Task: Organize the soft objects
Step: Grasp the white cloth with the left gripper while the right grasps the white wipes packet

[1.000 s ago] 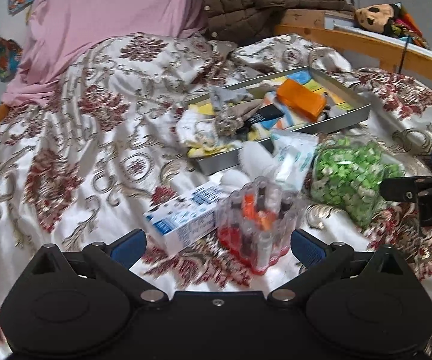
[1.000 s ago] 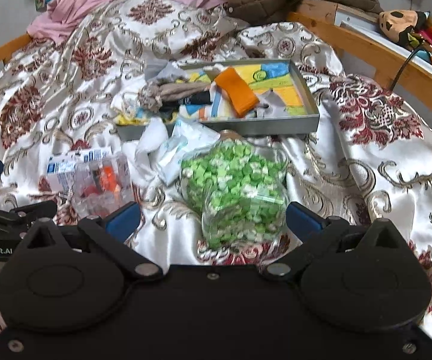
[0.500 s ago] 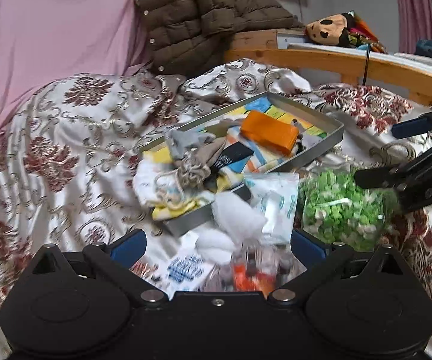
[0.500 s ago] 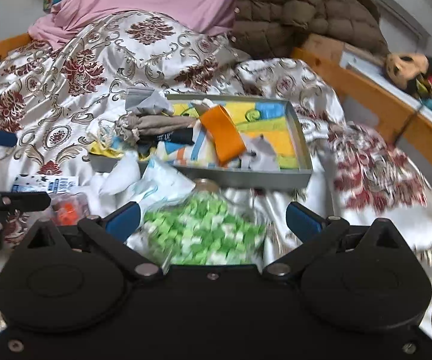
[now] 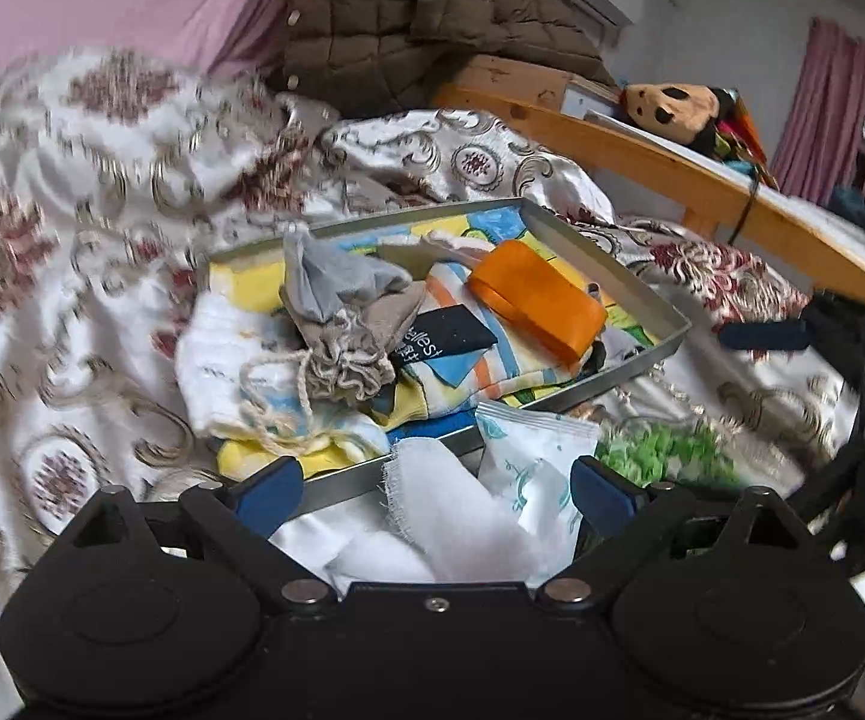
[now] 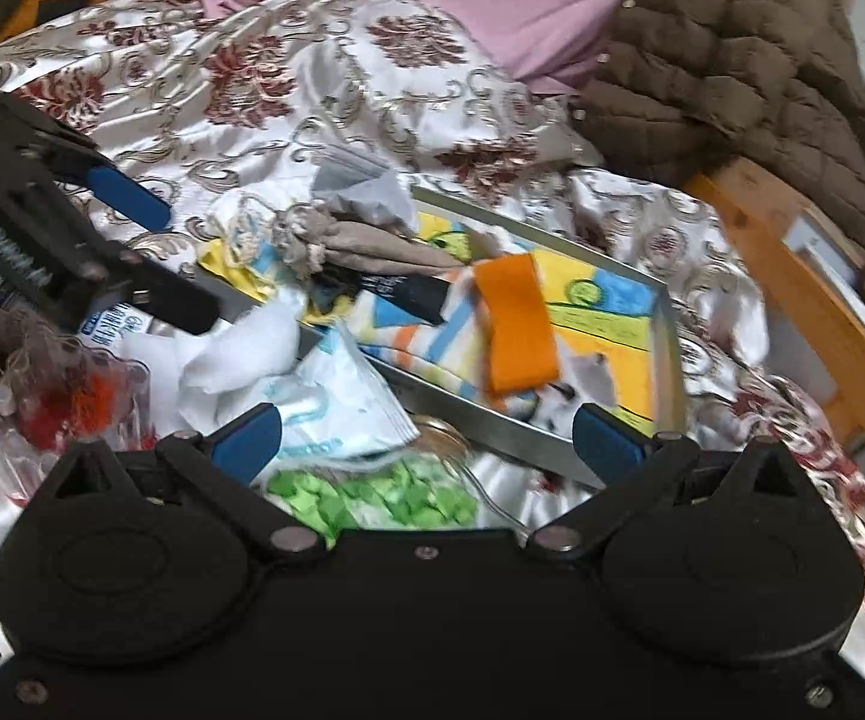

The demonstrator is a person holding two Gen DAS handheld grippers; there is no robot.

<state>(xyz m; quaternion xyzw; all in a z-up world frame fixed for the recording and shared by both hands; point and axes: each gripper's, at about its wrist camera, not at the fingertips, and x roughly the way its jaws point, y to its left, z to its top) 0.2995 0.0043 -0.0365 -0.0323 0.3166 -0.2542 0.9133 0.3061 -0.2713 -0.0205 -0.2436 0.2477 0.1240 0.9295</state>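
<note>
Closing in — both grippers now nearer shallow metal tray (image 5: 642, 354) than a second ago. Left gripper (image 5: 435, 489) jaws wide, narrowing, frayed white cloth (image 5: 450, 510) between, ungripped; right gripper (image 6: 426, 441) wide, empty — pickup next, likely.

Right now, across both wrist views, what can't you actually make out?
- Jar of green pieces: lower part hidden behind the right hand-held gripper, right wrist view.
- White cloth: lower end hidden behind the left hand-held gripper, whose jaws are closing.
- Bedspread: motion-blurred.
- Black label: text partly unreadable.
</note>
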